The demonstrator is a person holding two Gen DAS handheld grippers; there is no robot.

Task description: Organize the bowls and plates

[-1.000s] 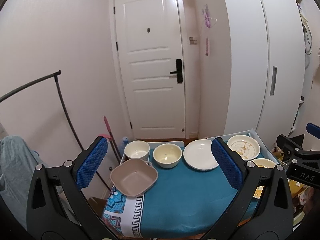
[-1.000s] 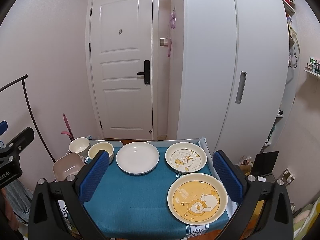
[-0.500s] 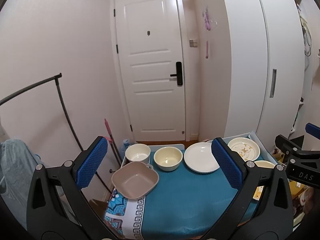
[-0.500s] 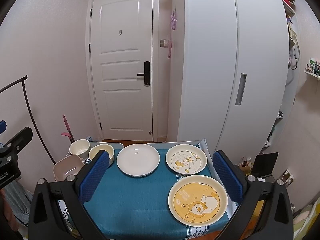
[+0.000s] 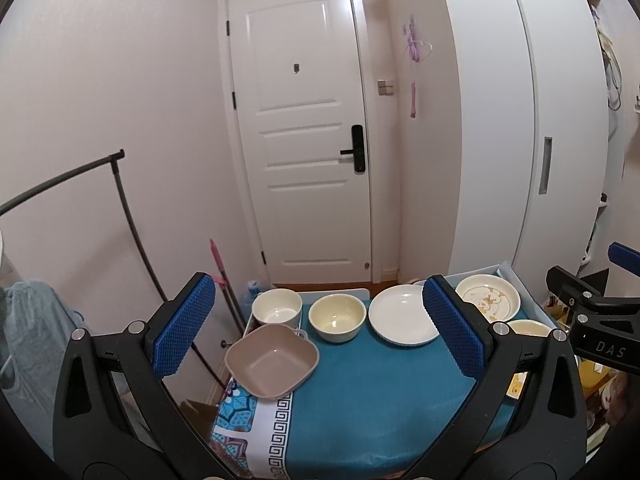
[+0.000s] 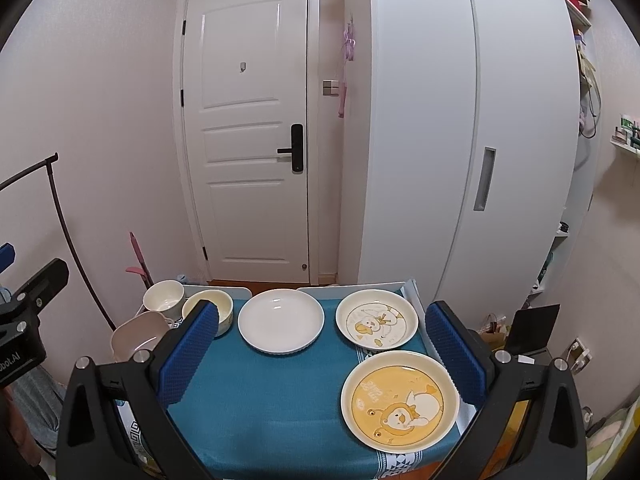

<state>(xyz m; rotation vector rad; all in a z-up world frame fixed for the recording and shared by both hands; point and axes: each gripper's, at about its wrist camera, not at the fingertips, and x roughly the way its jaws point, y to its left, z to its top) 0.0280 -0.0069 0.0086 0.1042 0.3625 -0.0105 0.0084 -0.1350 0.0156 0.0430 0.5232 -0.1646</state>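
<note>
On a small table under a teal cloth (image 5: 372, 400) stand a square beige bowl (image 5: 272, 360), a white cup-shaped bowl (image 5: 277, 307), a cream bowl (image 5: 338, 317), a plain white plate (image 5: 402, 320) and a duck-print plate (image 5: 488, 296). The right wrist view adds a yellow lion-print plate (image 6: 399, 399) at the front right, behind it the duck-print plate (image 6: 377, 325) and the white plate (image 6: 281, 322). My left gripper (image 5: 320, 328) hovers open above the bowls, holding nothing. My right gripper (image 6: 320, 354) is open above the plates, empty too.
A white door (image 6: 250, 132) and a tall white wardrobe (image 6: 460, 140) stand behind the table. A curved black rail (image 5: 132, 216) and a pink-handled mop (image 5: 220, 268) are at the left. Bags and clutter (image 6: 532, 332) lie on the floor to the right.
Both grippers have drawn slightly back and up, so the table sits a little lower and farther in view. No dish has moved; both stay open.
</note>
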